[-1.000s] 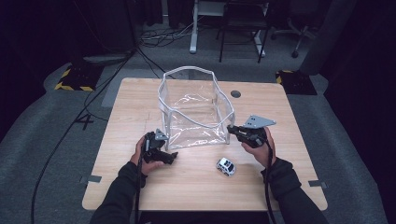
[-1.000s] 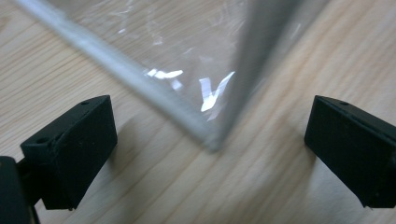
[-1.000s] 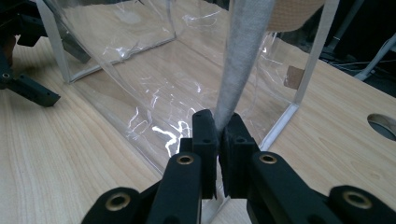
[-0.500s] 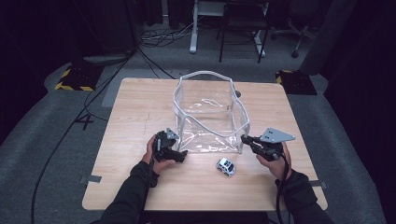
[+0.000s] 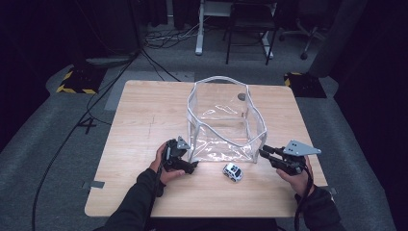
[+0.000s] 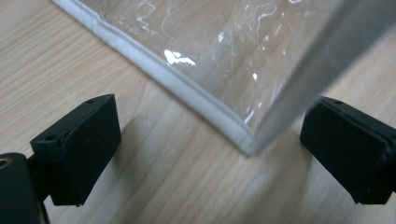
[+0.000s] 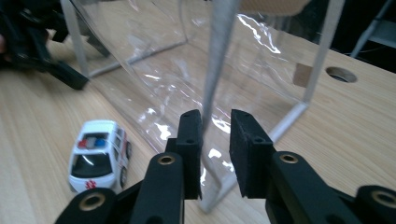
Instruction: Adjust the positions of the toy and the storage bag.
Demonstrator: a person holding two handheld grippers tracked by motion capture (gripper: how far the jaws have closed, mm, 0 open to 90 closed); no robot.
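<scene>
Counter work runs left to right: your left gripper stands released, jaws wide around the near-left bottom corner of the clear bag, which sits upright toward the far right edge. The toy car lies just before the bag, nearer your right gripper, whose jaws have just been opening, slightly parted astride the bag's near-right upright seam without pressing it.

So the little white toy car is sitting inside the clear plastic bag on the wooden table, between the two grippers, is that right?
Not quite. The little white toy car stands on the wooden table outside the clear plastic bag, just in front of its near wall, as the high view shows. The rest holds: it lies between the left gripper and the right gripper.
</scene>
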